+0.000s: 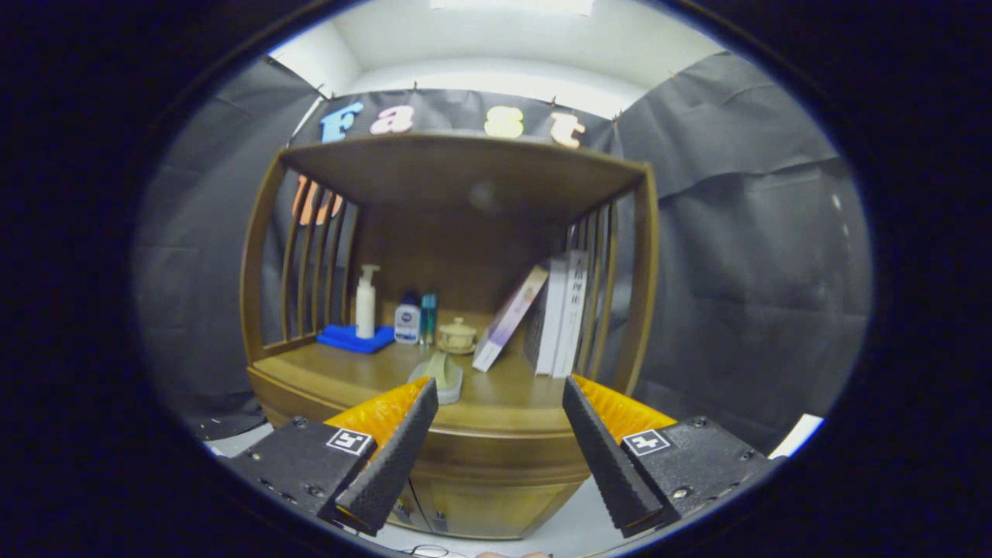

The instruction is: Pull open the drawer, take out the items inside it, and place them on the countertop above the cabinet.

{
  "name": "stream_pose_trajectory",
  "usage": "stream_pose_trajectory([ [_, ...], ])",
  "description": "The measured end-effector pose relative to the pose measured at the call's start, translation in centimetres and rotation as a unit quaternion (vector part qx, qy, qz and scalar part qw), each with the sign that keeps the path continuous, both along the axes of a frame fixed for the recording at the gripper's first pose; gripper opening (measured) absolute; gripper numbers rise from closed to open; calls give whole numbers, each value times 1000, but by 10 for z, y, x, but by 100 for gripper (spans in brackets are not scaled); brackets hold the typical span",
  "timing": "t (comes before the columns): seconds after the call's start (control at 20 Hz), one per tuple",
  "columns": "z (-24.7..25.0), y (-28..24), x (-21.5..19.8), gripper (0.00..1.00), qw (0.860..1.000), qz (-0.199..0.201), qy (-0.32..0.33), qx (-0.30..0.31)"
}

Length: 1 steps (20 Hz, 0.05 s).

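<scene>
The gripper (496, 457) hangs in front of the cabinet with its fingers (391, 457) spread wide and nothing between them. Seen through the gap is the rounded wooden front of the drawer (496, 446), shut from what shows, so whatever lies inside is hidden. No handle can be made out on it; if the fingers close on the smooth curved face they will likely slide off, and a pull that is off-centre could jam the drawer or tug the whole brown wooden cabinet (465, 496) forward.

Just above is the wooden tabletop (349, 372), where the items are meant to go. A pale green soft object (442, 376) lies at its near edge, just beyond the left finger; a raised finger could knock it to the floor, and it takes up part of the free landing space.

Farther back stand a white pump bottle (366, 301) on a blue folded cloth (355, 339), a small white-and-blue bottle (407, 322), a slim teal tube (428, 314) and a cream lidded ceramic pot (457, 335). To the right, a white book (508, 319) leans against upright white books (562, 310); a careless reach could topple any of these.
</scene>
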<state>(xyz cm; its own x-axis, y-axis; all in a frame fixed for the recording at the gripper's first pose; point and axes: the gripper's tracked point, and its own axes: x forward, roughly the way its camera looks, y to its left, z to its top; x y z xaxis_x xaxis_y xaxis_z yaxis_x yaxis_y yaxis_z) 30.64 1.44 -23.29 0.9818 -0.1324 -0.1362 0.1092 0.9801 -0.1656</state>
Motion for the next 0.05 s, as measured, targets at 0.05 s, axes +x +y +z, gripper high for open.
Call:
stream_pose_trajectory([
  [0.05,19,-2,-10,100,1000,2,-19,-6],
])
